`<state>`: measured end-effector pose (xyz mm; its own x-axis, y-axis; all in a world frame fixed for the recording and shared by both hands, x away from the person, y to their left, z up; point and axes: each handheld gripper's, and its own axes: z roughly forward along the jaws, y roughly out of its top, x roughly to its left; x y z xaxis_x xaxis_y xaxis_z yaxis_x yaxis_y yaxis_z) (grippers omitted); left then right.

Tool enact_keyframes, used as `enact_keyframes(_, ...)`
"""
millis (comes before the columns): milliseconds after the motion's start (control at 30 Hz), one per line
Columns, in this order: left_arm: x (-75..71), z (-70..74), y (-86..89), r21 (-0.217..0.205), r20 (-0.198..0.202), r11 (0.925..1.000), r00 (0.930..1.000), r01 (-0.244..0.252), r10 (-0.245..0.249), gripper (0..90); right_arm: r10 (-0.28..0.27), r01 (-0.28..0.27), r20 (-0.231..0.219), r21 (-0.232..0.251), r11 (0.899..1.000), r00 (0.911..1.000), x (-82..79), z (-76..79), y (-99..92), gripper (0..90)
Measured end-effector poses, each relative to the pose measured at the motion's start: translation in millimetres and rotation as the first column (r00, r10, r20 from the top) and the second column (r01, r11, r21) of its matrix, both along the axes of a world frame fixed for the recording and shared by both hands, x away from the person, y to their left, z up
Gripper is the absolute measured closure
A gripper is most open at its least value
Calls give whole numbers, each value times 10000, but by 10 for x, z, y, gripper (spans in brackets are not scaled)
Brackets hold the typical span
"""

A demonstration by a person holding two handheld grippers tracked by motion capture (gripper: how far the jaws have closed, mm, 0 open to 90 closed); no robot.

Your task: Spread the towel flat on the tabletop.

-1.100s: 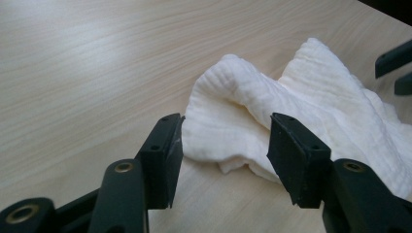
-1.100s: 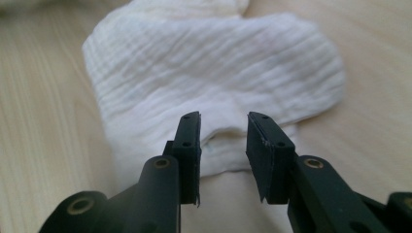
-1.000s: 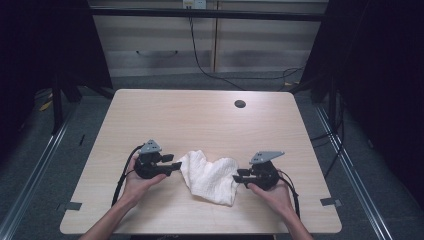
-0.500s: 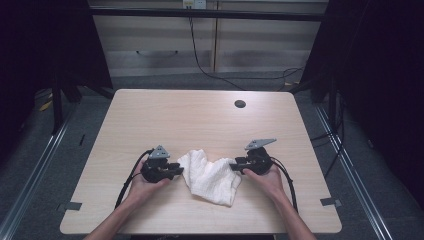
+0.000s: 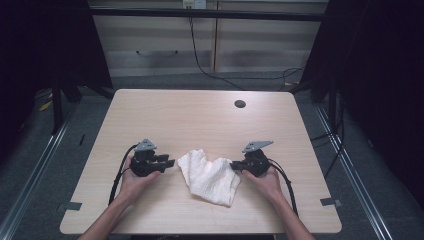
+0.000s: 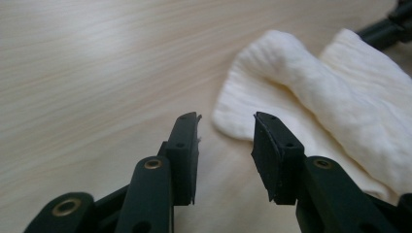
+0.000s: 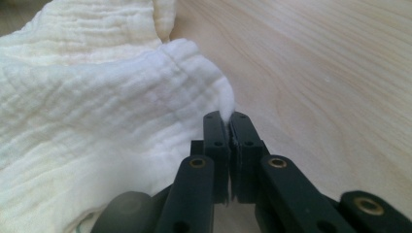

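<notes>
Before us lies the pale wooden desk (image 5: pixel 200 120), with a small dark hole (image 5: pixel 240 104) near its far edge. On its near half we see a crumpled white cloth (image 5: pixel 212 176) lying between our two hands. Our right gripper (image 7: pixel 226 119) has just closed its jaws tight on the cloth's edge, a pinch of fabric caught between them. Our left gripper (image 6: pixel 226 126) stands part open just short of the cloth's other edge, its jaws having just widened, nothing between them.
</notes>
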<state>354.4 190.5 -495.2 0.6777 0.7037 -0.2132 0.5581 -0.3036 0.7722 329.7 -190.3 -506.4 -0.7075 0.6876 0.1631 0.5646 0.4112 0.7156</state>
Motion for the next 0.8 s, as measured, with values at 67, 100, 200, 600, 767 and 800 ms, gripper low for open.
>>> enact_keyframes(67,51,-14,18,-77,-58,9999,9999,-105,105,623,34,-34,15,35,10000,10000,8,-3,37,871)
enact_keyframes(100,59,-14,20,-105,-43,9999,9999,-103,103,624,42,-42,-17,14,10000,10000,9,-1,53,871)
enact_keyframes(200,50,-19,-1,-113,-45,9999,9999,106,-107,619,139,-139,38,0,9999,9999,13,-4,97,871)
enact_keyframes(600,37,-125,-134,599,-113,9963,9981,619,-613,584,339,-340,61,151,9993,9994,41,-17,219,871)
enact_keyframes(767,-11,-132,-181,1016,320,9889,9932,1086,-1123,701,336,-337,58,202,9992,9994,40,-21,213,870)
enact_keyframes(800,-27,-123,-195,1299,409,9847,9916,1164,-1226,774,337,-338,49,165,9993,9994,35,-18,206,870)
